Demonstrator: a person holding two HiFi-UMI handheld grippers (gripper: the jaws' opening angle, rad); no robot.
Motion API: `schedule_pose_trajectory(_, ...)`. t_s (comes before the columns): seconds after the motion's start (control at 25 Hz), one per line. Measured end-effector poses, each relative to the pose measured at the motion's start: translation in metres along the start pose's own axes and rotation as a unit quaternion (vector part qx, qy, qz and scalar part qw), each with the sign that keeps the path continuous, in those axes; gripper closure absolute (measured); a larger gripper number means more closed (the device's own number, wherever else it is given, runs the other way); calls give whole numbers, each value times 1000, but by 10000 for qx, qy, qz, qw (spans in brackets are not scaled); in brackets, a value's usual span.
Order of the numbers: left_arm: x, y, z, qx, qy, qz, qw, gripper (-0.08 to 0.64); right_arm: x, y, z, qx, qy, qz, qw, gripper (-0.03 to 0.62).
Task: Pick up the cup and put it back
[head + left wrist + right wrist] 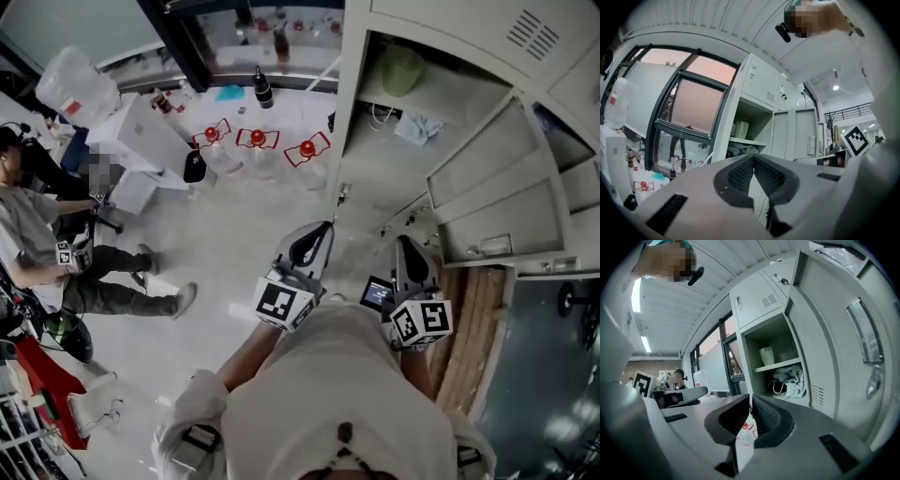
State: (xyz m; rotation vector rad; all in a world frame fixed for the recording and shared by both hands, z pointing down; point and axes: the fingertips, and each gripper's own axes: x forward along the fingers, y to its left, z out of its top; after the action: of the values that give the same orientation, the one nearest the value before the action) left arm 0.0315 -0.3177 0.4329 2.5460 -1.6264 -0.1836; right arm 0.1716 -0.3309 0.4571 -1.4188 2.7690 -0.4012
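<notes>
A pale green cup (pixel 401 67) stands on the upper shelf of the open locker (pixel 352 112). It also shows in the left gripper view as the cup (pixel 741 129) and in the right gripper view as the cup (pixel 767 355). My left gripper (pixel 323 230) and right gripper (pixel 406 246) are held side by side in front of my chest, well short of the locker. The left gripper (pixel 753 157) has its pads pressed together with nothing between them. The right gripper (pixel 750 398) is likewise shut and empty.
A light blue cloth (pixel 419 127) and a cord lie on the locker's lower shelf. The locker door (pixel 497 178) swings open to the right. Bottles with red tags (pixel 256 141) stand on the floor, a person (pixel 37 234) sits at the left, and a wooden board (pixel 473 319) lies at the right.
</notes>
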Motion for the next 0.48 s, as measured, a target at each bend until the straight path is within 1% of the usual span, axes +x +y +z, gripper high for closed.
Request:
schedule_pose_trajectory(0.16,41,18,2,-175,7,-317,9993,551,32,-17,16,-19,-29,-201,9998,560)
schedule_pose_trajectory(0.36,88,36,28,-123,-170,-882,9959,552,81,-27,48,-294,-194,-378,9987,560)
schedule_pose_trajectory(0.44,102,44,37,-107,-188,-999,9948,551,100,-32,60,-445,-312,-455,9975,557)
schedule_pose_trajectory(0.48,108,48,41,-89,-180,-1033,9944,552,110,-34,67,-543,-360,-464,9968,544)
